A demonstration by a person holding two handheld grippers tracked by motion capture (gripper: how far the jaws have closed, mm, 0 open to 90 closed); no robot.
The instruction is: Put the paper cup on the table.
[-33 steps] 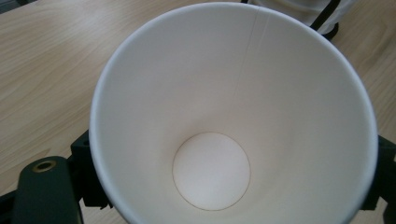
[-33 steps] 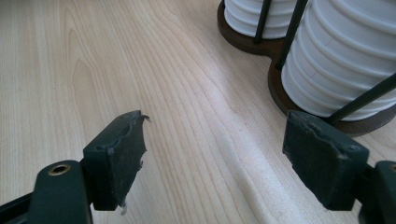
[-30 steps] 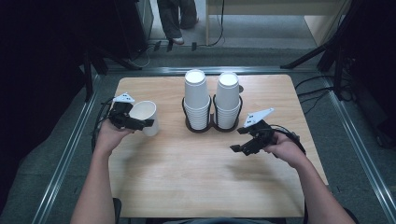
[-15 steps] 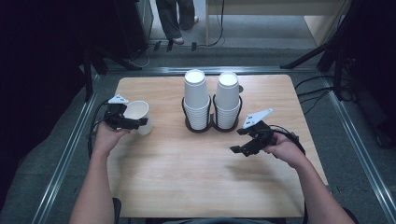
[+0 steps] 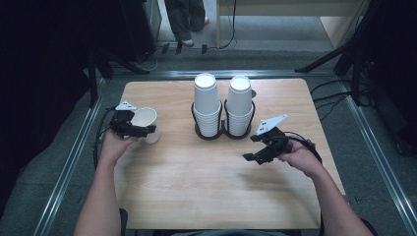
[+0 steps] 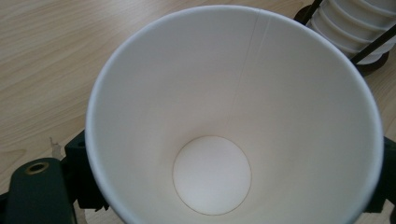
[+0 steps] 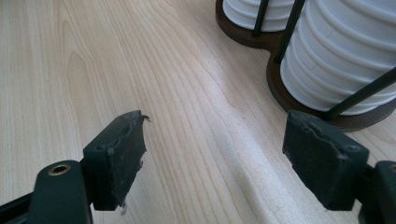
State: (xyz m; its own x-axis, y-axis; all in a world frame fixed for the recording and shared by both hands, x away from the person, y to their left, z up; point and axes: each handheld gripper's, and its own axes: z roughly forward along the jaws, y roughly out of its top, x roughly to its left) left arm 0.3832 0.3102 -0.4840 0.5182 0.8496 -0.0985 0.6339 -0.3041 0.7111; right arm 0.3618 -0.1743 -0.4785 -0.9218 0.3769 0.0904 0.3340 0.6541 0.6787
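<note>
A white paper cup (image 5: 145,123) sits mouth up at the table's left edge, with my left gripper (image 5: 134,129) shut on its sides. In the left gripper view I look down into the empty cup (image 6: 233,116), and a black finger (image 6: 79,163) hugs its left wall. My right gripper (image 5: 251,147) hovers over the table's right half, open, with nothing between its fingers. In the right gripper view the right gripper (image 7: 215,154) has bare wood between its worn pads. Two stacks of white cups (image 5: 206,103) (image 5: 239,104) stand in a dark wire holder (image 5: 223,135) just beyond it.
The wooden table (image 5: 196,187) has metal rails along both sides. The holder's dark base (image 7: 280,88) and a cup stack (image 7: 345,51) lie close ahead and right of the right gripper. A person's legs (image 5: 184,19) stand beyond the far edge.
The left gripper with the cup has shifted slightly left, and the cup has gone from tilted to more upright. The right gripper has not moved.
</note>
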